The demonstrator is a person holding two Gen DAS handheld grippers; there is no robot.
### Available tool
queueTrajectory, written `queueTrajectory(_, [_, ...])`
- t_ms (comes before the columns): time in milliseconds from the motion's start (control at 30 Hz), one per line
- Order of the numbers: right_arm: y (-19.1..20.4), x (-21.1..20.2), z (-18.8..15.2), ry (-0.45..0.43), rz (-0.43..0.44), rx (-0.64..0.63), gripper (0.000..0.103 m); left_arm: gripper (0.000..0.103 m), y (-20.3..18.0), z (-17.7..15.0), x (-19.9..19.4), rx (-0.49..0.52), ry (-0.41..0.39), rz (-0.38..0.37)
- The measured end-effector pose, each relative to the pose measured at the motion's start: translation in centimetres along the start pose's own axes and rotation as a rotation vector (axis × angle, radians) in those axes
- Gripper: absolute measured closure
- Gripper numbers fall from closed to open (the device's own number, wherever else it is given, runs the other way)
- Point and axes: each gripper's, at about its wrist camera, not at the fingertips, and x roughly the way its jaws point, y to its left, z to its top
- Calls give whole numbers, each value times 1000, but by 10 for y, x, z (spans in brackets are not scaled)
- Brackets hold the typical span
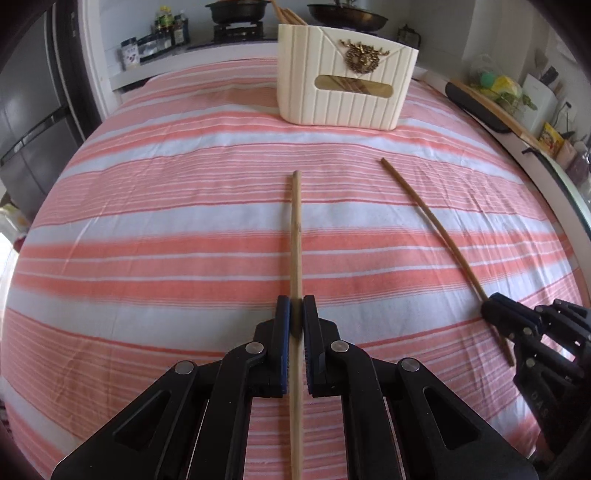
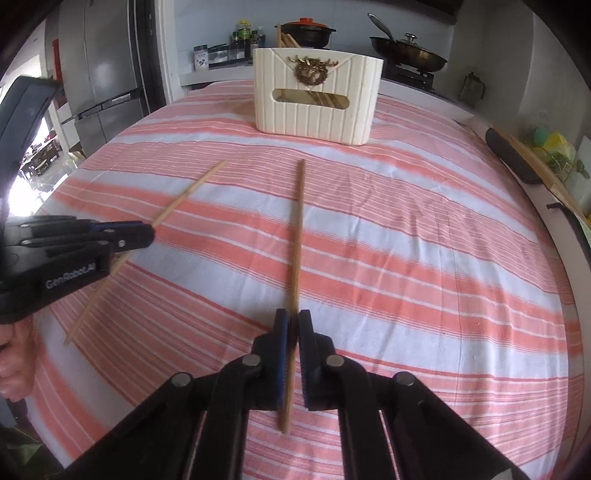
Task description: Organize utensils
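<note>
Two wooden chopsticks lie on a pink-and-white striped cloth. My left gripper (image 1: 295, 308) is shut on the pale chopstick (image 1: 295, 229), which points away toward a cream ribbed holder (image 1: 343, 99) at the far side. My right gripper (image 2: 293, 321) is shut on the darker chopstick (image 2: 297, 229), also pointing at the holder (image 2: 317, 107). In the left wrist view the right gripper (image 1: 493, 308) sits at the lower right, pinching the darker chopstick (image 1: 436, 225). In the right wrist view the left gripper (image 2: 147, 234) sits at the left on the pale chopstick (image 2: 188, 192). Several chopsticks stand in the holder.
The striped cloth (image 1: 147, 240) covers the whole table. Behind the holder are a stove with a black pot (image 2: 308, 29) and a frying pan (image 2: 406, 50), plus jars. A dark board (image 1: 476, 107) lies along the right edge. A fridge (image 2: 99, 74) stands at the left.
</note>
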Motion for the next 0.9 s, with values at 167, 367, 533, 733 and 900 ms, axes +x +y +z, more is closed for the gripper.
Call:
queueTrajectory(167, [-33, -17, -21, 9, -98, 80, 98, 98, 23, -13, -12, -63, -12, 7])
queueTrajectory(367, [-56, -46, -57, 37, -131, 146, 97, 97, 29, -33, -26, -51, -19, -8])
queueTrajectory(533, [-58, -61, -66, -4, -119, 186, 58, 45, 38, -43, -38, -72, -32, -34])
queueTrajectory(733, [-63, -62, -57, -46, -107, 207, 45, 39, 50, -50, -43, -92, -23, -47])
queueTrajectory(900, [-62, -58, -51, -41, -87, 204, 45, 37, 45, -57, -46, -54, -11, -58])
